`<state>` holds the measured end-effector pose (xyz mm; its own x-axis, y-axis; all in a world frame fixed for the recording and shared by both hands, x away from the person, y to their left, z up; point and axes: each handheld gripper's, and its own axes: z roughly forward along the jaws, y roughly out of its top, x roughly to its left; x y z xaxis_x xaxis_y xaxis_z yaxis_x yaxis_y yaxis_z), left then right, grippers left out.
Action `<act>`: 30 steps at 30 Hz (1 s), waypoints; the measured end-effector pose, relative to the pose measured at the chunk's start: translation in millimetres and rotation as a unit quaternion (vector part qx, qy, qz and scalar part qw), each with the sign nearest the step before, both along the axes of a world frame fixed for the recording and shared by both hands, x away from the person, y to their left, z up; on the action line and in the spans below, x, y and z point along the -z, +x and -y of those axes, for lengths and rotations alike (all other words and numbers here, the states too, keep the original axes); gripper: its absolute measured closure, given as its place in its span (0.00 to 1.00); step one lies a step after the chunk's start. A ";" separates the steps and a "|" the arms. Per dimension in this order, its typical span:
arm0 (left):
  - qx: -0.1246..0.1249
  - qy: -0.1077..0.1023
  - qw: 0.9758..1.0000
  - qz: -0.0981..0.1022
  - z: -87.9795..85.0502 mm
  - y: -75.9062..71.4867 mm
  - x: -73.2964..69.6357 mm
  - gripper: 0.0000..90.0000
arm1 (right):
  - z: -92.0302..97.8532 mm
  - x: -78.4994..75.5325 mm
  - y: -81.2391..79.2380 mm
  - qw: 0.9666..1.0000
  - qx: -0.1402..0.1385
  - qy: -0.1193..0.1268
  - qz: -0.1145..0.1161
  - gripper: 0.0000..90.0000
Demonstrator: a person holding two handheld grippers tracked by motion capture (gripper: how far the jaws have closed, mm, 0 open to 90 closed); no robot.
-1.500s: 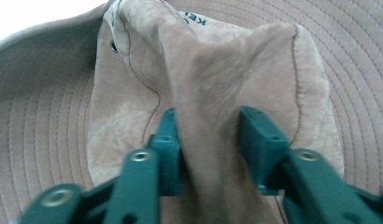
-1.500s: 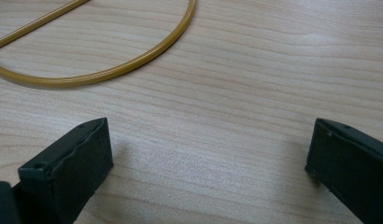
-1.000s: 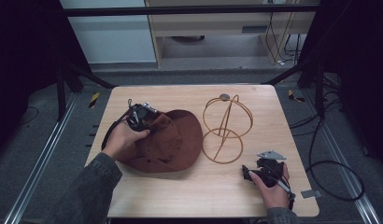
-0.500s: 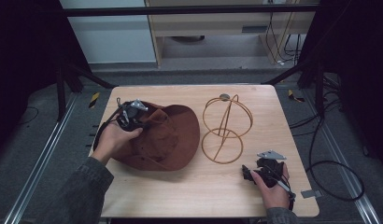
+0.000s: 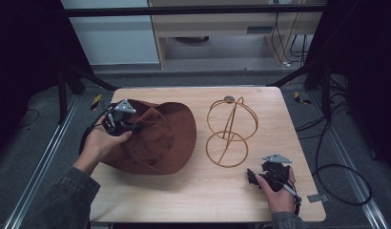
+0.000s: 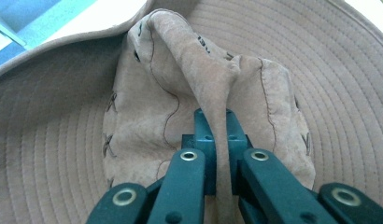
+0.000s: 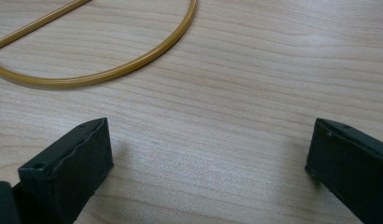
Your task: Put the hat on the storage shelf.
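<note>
A brown wide-brimmed hat (image 5: 162, 138) lies on the left half of the wooden table (image 5: 203, 200), its near-left side lifted. My left gripper (image 5: 131, 126) is shut on a pinched fold of the hat's crown (image 6: 213, 93), and the cloth stands up between the two jaws. A gold wire hat stand (image 5: 230, 130) stands upright at the table's middle right. My right gripper (image 5: 254, 175) rests near the front right corner, open, with bare wood between its fingers (image 7: 68, 163). Part of the stand's base ring (image 7: 110, 70) curves across the top of the right gripper view.
A black cable (image 5: 341, 176) loops on the floor right of the table. A wooden shelf unit (image 5: 222, 28) stands beyond the far edge. Metal rails (image 5: 46, 157) run along the floor on the left.
My left gripper has risen and moved left with the hat's crown in it, so the hat tilts up on that side. The right hand has stayed put.
</note>
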<state>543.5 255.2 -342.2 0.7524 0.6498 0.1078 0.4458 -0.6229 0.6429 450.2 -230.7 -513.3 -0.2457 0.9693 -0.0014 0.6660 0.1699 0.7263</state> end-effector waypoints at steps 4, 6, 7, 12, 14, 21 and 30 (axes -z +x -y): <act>0.003 -0.002 1.000 0.005 -3.6 -5.5 -3.7 0.98 | 0.0 0.0 0.0 1.000 0.000 0.000 0.000 0.00; 0.009 0.000 1.000 0.006 -5.6 -9.7 -5.8 0.98 | 0.0 0.0 0.0 1.000 0.000 0.000 0.000 0.00; 0.011 0.000 1.000 0.007 -6.2 -10.8 -6.1 0.98 | 0.0 0.0 0.0 1.000 0.000 0.000 0.000 0.00; 0.017 -0.002 1.000 0.012 -10.4 -17.3 -9.7 0.98 | 0.0 0.0 0.0 1.000 0.000 0.000 0.000 0.00; 0.018 -0.004 1.000 0.015 -11.2 -21.4 -12.1 0.98 | 0.0 0.0 0.0 1.000 0.000 0.000 0.000 0.00; 0.032 -0.004 0.999 0.028 -14.0 -35.3 -24.1 0.98 | -0.1 0.0 0.0 1.000 0.000 0.000 0.000 0.00; 0.036 -0.007 0.998 0.045 -21.4 -49.3 -36.2 0.98 | 0.0 0.0 0.0 1.000 0.000 0.000 0.000 0.00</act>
